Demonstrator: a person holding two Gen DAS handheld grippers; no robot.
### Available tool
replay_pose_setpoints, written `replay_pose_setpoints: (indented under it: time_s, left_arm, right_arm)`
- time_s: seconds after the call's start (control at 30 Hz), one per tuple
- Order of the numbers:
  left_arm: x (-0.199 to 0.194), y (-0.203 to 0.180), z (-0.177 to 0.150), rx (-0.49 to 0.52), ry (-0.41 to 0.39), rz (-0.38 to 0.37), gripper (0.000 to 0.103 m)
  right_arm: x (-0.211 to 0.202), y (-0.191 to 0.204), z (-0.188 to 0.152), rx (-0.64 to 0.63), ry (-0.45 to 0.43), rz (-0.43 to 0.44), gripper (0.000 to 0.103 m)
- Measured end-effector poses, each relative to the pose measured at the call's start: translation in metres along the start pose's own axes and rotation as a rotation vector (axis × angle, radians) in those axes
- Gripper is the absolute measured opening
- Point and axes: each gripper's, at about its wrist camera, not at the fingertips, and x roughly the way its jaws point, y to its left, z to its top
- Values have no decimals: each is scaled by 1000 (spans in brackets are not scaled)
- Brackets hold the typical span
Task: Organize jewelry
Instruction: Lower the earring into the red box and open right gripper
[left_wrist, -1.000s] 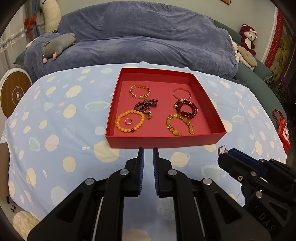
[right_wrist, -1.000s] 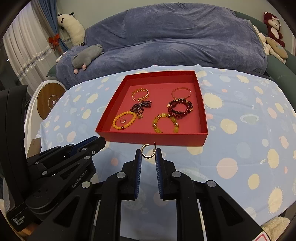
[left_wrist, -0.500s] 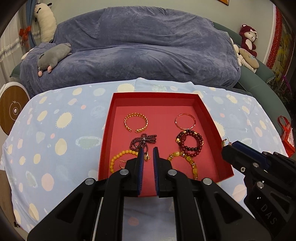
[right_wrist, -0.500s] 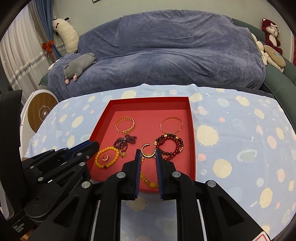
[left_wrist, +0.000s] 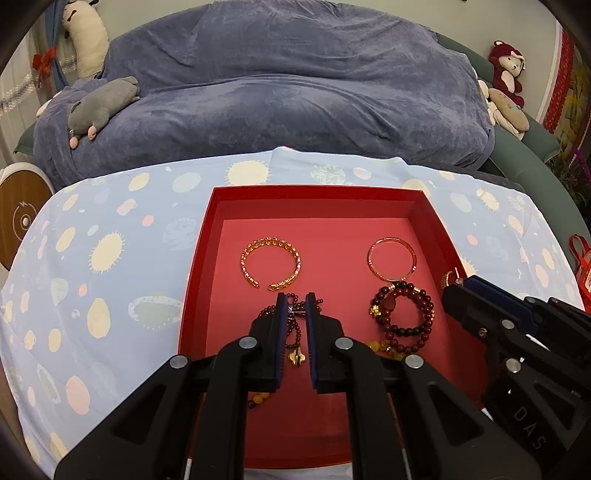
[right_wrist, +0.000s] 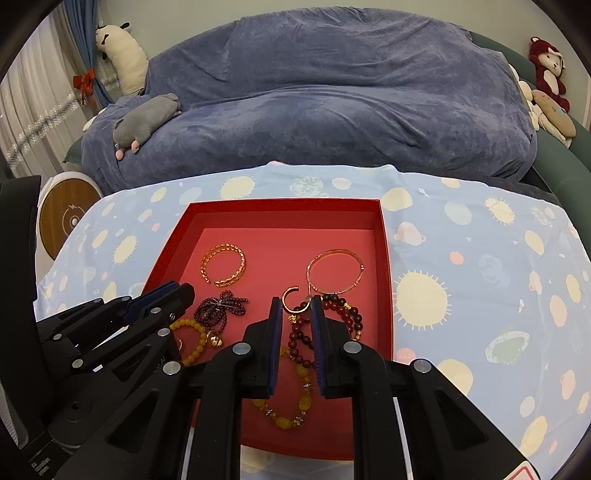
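Note:
A red tray (left_wrist: 207, 229) (right_wrist: 384, 243) on the spotted cloth holds several bracelets: a gold cuff (left_wrist: 271, 263) (right_wrist: 224, 268), a thin gold bangle (left_wrist: 391, 258) (right_wrist: 335, 271), dark red beads (left_wrist: 404, 314) (right_wrist: 341, 314), a purple bead piece (left_wrist: 291, 328) (right_wrist: 221, 310) and yellow beads (right_wrist: 194, 341). My right gripper (right_wrist: 295, 301) is shut on a small gold hoop earring (right_wrist: 291, 301), held over the tray; it also shows in the left wrist view (left_wrist: 456, 286). My left gripper (left_wrist: 294, 297) hovers over the purple beads, jaws nearly closed and empty.
A blue-covered sofa (left_wrist: 295, 92) with a grey plush toy (left_wrist: 99, 107) stands behind the table. Stuffed toys (left_wrist: 506, 74) sit at the far right. A round wooden-faced device (left_wrist: 20, 221) is at the left. Spotted cloth (right_wrist: 480, 277) spreads around the tray.
Both grippers moved forward from in front of the tray to over it. The right gripper carried the gold hoop earring along.

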Motion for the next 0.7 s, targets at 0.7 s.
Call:
replay_pose_setpoints:
  time_s: [0.7]
  left_arm:
    - [27, 2, 4, -13, 43, 12, 11]
  right_arm:
    - [26, -2, 0, 19, 45, -21, 22]
